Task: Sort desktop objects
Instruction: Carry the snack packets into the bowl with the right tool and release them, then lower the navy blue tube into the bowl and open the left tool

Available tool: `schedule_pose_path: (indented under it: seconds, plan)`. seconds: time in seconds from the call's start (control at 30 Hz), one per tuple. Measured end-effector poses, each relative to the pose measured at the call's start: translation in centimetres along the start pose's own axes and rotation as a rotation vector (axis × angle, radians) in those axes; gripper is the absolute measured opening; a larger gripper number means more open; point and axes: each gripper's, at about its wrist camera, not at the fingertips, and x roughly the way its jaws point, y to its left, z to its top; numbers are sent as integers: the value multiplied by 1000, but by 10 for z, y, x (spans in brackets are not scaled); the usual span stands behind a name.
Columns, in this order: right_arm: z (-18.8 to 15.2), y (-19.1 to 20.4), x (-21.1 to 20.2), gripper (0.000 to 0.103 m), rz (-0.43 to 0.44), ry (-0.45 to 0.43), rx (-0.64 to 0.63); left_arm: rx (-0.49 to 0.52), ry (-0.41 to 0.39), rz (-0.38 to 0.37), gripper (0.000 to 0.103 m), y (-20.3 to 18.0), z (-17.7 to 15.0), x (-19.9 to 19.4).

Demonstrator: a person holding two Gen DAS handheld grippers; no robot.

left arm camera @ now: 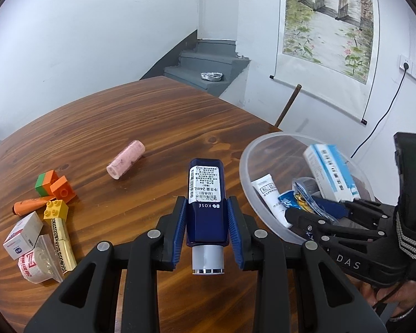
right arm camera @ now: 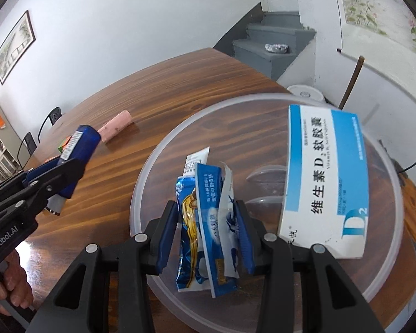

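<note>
Two grippers gripping, left gripper (left arm camera: 207,223) clamps boxy navy bottle (left arm camera: 206,202), right gripper (right arm camera: 208,231) pinches crinkly foil sachets (right arm camera: 205,230) over clear round bowl (right arm camera: 385,280)

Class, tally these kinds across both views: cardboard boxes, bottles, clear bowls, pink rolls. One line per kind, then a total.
Cardboard boxes: 2 (small white box, blue-and-white box)
Bottles: 1 (dark blue bottle)
Clear bowls: 1 (clear bowl)
Pink rolls: 1 (pink roll)
Total: 5

Bowl (right arm camera: 141,183) near the table's (left arm camera: 152,116) right edge, box (right arm camera: 324,177) and tube (left arm camera: 269,191) in it, roll (left arm camera: 126,158) mid-table, bricks (left arm camera: 55,184) and small boxes (left arm camera: 23,234) at the left edge.
</note>
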Motion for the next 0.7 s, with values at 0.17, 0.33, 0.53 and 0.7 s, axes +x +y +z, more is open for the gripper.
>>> schedule_pose_path:
  seconds: [0.17,0.33,0.53,0.7]
  plan:
    - [4,3,-21,60,-55,-117,-20,18,11,-14,32,-13,5,5]
    - [10,-6,-33,60,-80,-176,-3,36,22,-38,32,-29,10,14]
    - [14,-20,-41,60,-141,-226,21,58,45,-69,32,-50,16,29]
    - [15,-33,-45,60,-191,-244,35,65,63,-98,32,-65,20,41]
